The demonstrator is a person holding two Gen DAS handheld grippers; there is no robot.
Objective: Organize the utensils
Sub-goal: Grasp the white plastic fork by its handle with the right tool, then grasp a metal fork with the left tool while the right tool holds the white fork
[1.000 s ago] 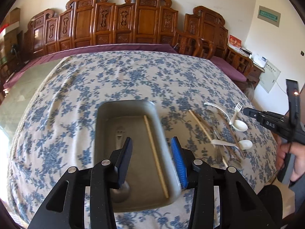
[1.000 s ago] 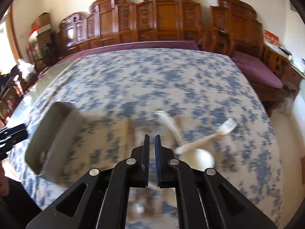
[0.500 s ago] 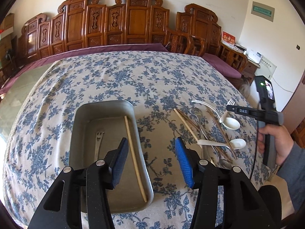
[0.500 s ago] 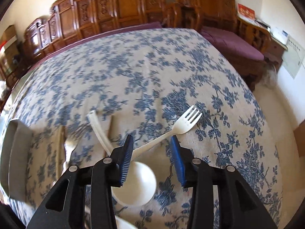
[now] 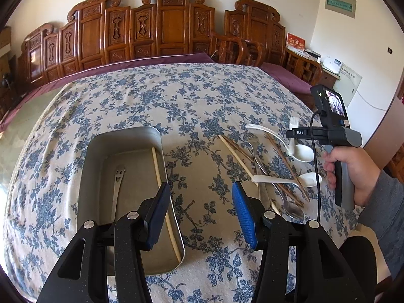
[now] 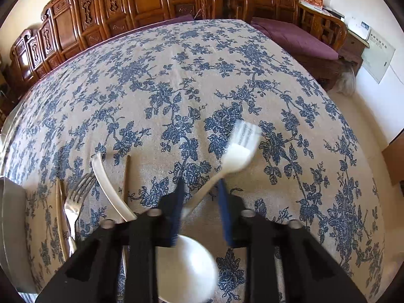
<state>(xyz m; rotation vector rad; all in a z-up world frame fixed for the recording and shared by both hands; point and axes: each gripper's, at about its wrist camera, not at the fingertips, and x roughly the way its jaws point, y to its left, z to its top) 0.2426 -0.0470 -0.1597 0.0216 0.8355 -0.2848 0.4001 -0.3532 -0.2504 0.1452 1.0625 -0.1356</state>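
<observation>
- The left gripper [image 5: 200, 213] hangs low over the near edge of the table, its jaws wide apart with nothing between them; the left pad is above the tray's right rim.
- The tray [image 5: 101, 151], a metal one, lies on the flowered cloth [image 5: 161, 101] at near left. In it are a metal fork [image 5: 117, 184] and one pale chopstick [image 5: 161, 192] along its right wall.
- To the right of the tray, apart from it, a heap of utensils lies on the cloth: chopsticks [image 5: 236, 151], a metal spoon [image 5: 290, 207], and two white spoons [image 5: 285, 179].
- The right gripper [image 6: 200, 205], held in a hand [image 5: 353, 169], is down over the right end of that heap. Its jaws are partly open, one on each side of the white fork [image 6: 234, 154]; whether the pads touch its handle I cannot tell, the view is blurred.
- A white spoon bowl [image 6: 186, 267] lies under that gripper, with the fork's handle lying over its far edge.
- Left of it lie a white handle [image 6: 108, 184] and a second metal fork [image 6: 75, 197].
- Carved wooden chairs [image 5: 161, 27] line the far wall.
</observation>
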